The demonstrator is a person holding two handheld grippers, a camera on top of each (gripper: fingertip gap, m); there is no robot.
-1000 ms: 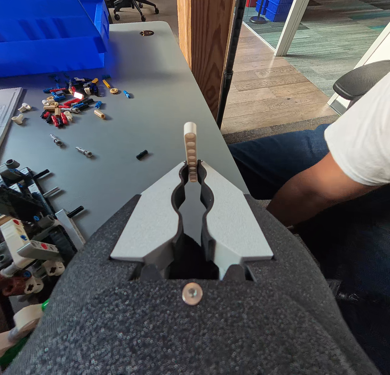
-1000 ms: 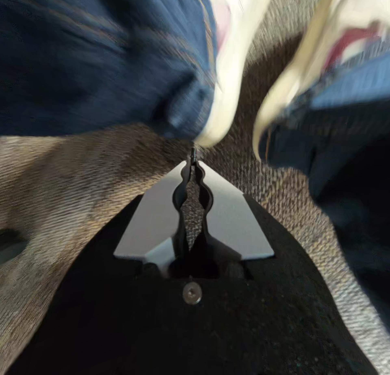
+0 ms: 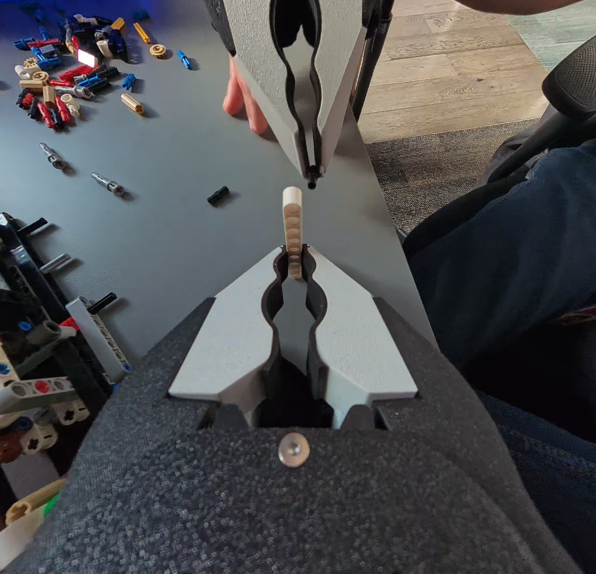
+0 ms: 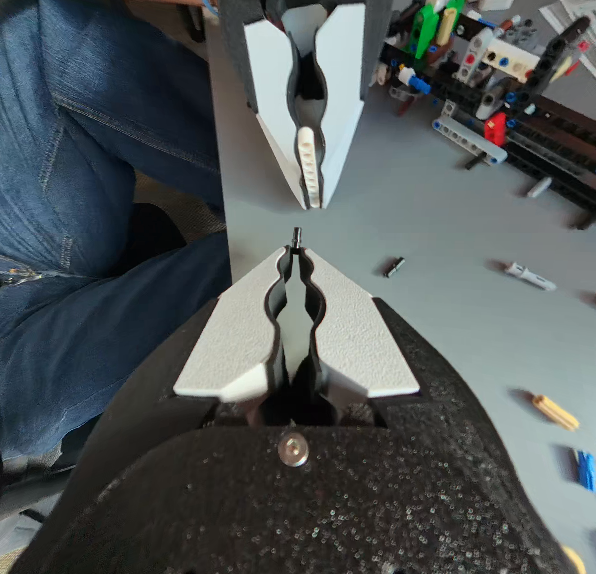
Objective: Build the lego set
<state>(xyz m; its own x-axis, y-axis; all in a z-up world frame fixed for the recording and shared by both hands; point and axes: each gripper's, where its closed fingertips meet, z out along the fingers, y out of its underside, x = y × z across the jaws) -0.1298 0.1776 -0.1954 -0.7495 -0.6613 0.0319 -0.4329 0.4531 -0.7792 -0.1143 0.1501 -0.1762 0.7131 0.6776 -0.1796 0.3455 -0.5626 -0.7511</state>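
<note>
**Pin and beam, tip to tip**

Left wrist view: the left gripper (image 3: 294,252) has its fingers closed on the lower end of a tan beam (image 3: 293,223), which stands up over the grey surface (image 3: 161,235). The right gripper (image 3: 312,174) comes in from above, its black pin (image 3: 312,181) just beside the beam's top and not touching it.

Right wrist view: the right gripper's fingers are narrowed onto the pin's base. Both pieces look light, stiff and slick. The pin is best held low, leaving its tip free for a hole.

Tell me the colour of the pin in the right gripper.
Black. The pin shows best in the right wrist view, at the right gripper's tips.
</note>
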